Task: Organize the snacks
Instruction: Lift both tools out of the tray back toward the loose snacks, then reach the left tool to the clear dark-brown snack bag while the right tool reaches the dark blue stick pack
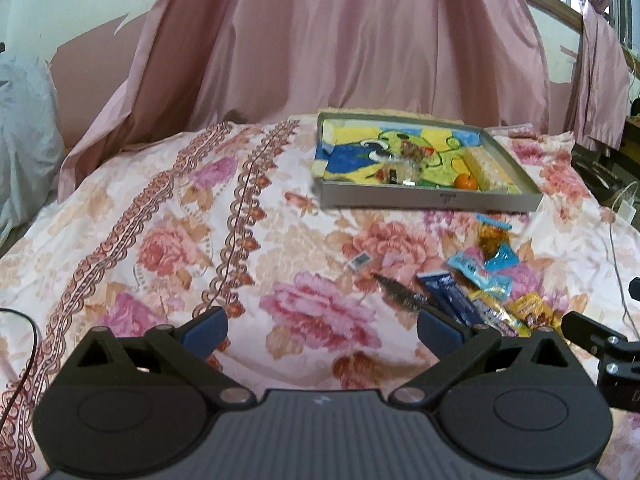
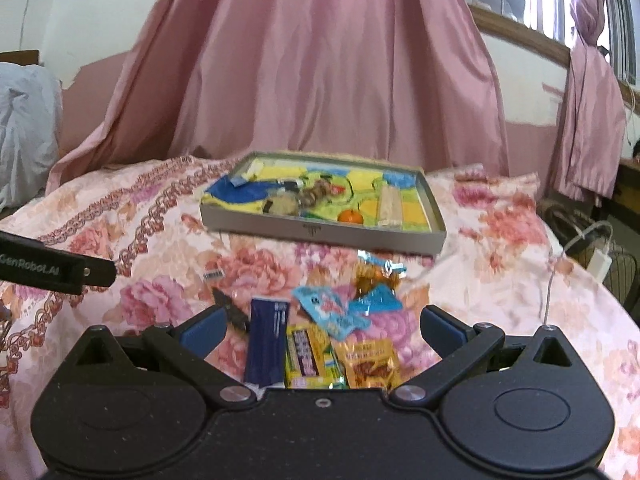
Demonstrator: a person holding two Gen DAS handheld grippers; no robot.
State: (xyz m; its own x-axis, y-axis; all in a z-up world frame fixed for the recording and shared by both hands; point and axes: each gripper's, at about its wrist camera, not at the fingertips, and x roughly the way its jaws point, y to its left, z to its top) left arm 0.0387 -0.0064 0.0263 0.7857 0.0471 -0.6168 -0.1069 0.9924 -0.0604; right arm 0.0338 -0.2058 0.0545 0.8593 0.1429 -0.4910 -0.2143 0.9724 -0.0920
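A shallow grey box (image 1: 432,199) (image 2: 320,232) with a colourful cartoon lining lies on the flowered bedspread and holds an orange (image 1: 466,181) (image 2: 351,217), a pale wafer bar (image 2: 390,204) and some wrapped snacks. In front of it is a loose pile: a dark blue packet (image 2: 267,346) (image 1: 450,296), a yellow bar (image 2: 310,356), an orange-brown pouch (image 2: 372,364) and light blue wrappers (image 2: 332,306) (image 1: 480,270). My right gripper (image 2: 322,330) is open just above the pile, nothing between its fingers. My left gripper (image 1: 322,330) is open over bare bedspread, left of the pile.
A pink curtain (image 1: 340,40) hangs behind the bed. A white charger and cable (image 2: 596,260) lie at the bed's right edge. A small white label (image 2: 214,273) and a dark wrapper (image 1: 400,292) sit apart from the pile. A grey pillow (image 1: 24,136) is at far left.
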